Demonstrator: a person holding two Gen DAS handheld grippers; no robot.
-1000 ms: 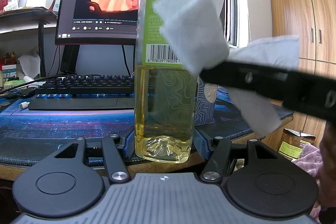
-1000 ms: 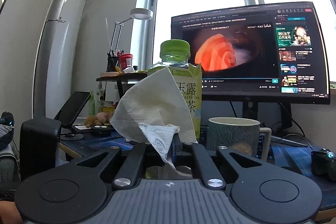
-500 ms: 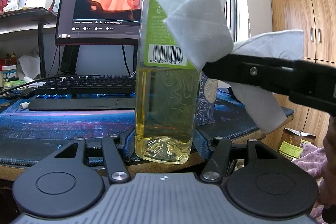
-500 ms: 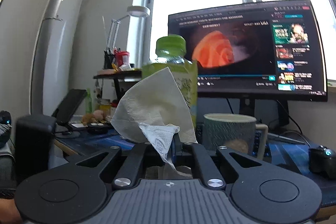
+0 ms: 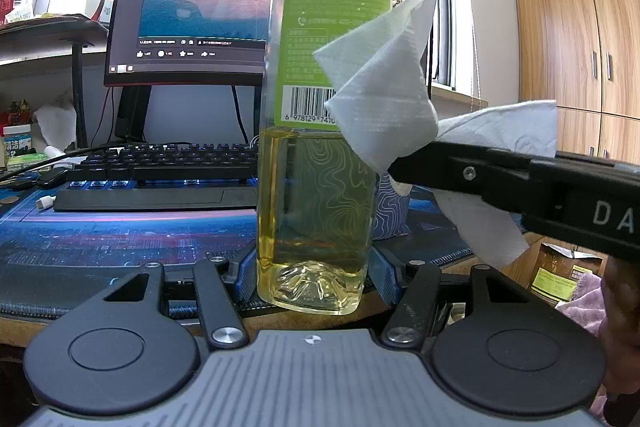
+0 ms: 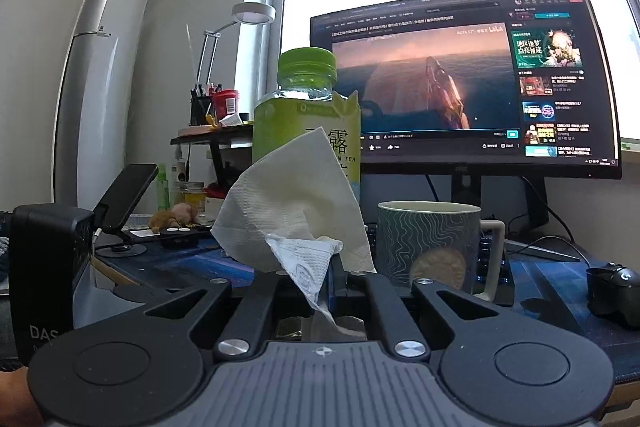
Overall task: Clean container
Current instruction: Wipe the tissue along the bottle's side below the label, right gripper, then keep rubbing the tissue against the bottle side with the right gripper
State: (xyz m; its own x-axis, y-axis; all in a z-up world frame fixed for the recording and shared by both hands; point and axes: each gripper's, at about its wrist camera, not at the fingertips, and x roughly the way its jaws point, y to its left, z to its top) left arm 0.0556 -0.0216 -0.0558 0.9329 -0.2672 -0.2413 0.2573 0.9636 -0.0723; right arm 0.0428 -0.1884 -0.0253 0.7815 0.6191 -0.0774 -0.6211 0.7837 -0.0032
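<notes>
A clear bottle (image 5: 316, 187) of yellow tea with a green label and cap stands upright at the desk's front edge. My left gripper (image 5: 314, 279) is shut on its base, blue pads on both sides. From the right, my right gripper (image 5: 400, 167) reaches in, shut on a white tissue (image 5: 384, 95) that lies against the right side of the label over the barcode. In the right wrist view the tissue (image 6: 292, 203) sticks up from my right gripper (image 6: 316, 275) and hides the lower bottle (image 6: 306, 95).
A patterned mug (image 6: 432, 239) stands just right of the bottle. Behind are a keyboard (image 5: 160, 171) and a lit monitor (image 6: 460, 79); a mouse (image 6: 616, 287) lies far right. A phone on a stand (image 6: 124, 199) and a cluttered shelf (image 6: 212, 135) fill the left. Wooden wardrobe (image 5: 568, 27) at right.
The tissue and the right gripper have slid a little down the bottle's right side, from the upper label to the barcode. The bottle and left gripper stayed put. The monitor's picture changed.
</notes>
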